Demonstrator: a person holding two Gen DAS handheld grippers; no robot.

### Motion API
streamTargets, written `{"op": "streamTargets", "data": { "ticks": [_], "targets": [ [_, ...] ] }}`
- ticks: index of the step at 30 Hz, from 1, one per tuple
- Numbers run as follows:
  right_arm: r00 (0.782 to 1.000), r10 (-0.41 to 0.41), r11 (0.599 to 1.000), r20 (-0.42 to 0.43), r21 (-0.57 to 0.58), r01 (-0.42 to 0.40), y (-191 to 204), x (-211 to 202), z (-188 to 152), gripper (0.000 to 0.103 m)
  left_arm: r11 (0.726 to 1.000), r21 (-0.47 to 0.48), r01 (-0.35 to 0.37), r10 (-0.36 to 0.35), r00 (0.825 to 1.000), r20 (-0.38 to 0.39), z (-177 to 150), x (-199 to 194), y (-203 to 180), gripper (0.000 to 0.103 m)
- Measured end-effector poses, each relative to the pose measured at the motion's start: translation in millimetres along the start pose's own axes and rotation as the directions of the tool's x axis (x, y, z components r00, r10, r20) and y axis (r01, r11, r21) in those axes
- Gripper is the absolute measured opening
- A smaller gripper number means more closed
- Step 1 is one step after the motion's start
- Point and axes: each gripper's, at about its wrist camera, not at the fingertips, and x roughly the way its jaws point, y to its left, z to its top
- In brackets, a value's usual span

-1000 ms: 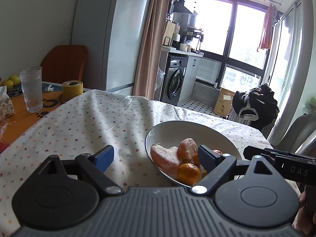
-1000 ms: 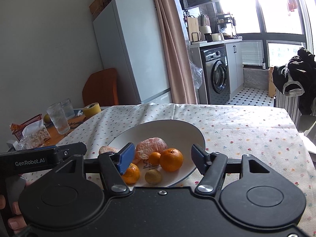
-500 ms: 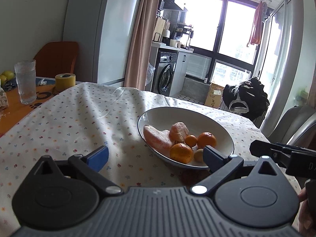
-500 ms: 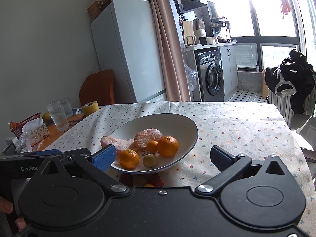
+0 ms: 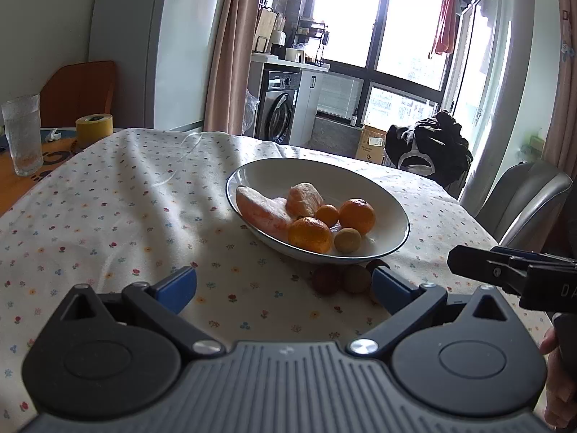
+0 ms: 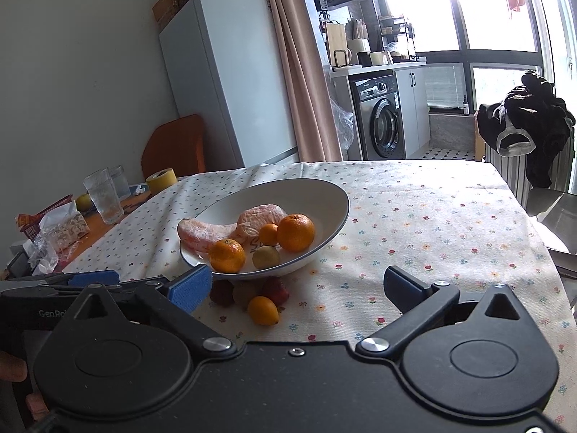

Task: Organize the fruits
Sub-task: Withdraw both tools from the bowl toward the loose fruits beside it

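Observation:
A white bowl on the flowered tablecloth holds peeled citrus pieces, two oranges, a small orange and a yellowish round fruit. On the cloth in front of the bowl lie small dark red and brown fruits and a small orange kumquat. My left gripper is open just short of the loose fruits, with nothing between its fingers. My right gripper is open and empty, with the kumquat just ahead of it.
A drinking glass, a yellow tape roll and snack packets stand at the table's left end. Grey chair at the right. Fridge, curtain and washing machine behind.
Both grippers have drawn back from the bowl and the right one has opened wider. Loose fruits in front of the bowl have come into view.

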Motion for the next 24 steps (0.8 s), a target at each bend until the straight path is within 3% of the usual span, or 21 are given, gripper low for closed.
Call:
{"op": "streamTargets", "data": {
  "ticks": [4, 10, 16, 20, 24],
  "targets": [
    [0.999, 0.021, 1.0, -0.028, 0.007, -0.021, -0.4, 2.4, -4.2, 0.085, 1.0, 0.007, 0.024, -0.024, 1.0, 0.001, -3.9, 1.2, -1.2, 0.102],
    [0.997, 0.033, 0.999, -0.07, -0.004, -0.033, 2.3, 8.8, -10.7, 0.069, 0.999, -0.021, 0.047, -0.048, 0.999, -0.021, -9.9, 8.3, 0.8, 0.098],
    [0.994, 0.046, 0.999, -0.101, 0.003, -0.046, 0.6, 17.8, -13.5, 0.057, 0.999, -0.008, 0.046, -0.046, 0.998, -0.035, -10.8, 18.0, -1.9, 0.083],
    [0.991, 0.058, 0.998, -0.116, -0.02, -0.061, 4.3, 24.1, -14.5, 0.056, 0.999, -0.01, 0.044, -0.045, 0.998, -0.043, -10.6, 23.8, -2.6, 0.07],
    [0.988, 0.079, 0.996, -0.132, -0.031, -0.084, 7.6, 30.2, -15.7, 0.05, 0.999, -0.005, 0.042, -0.042, 0.998, -0.049, -10.7, 29.3, -3.7, 0.066]
  ]
}}
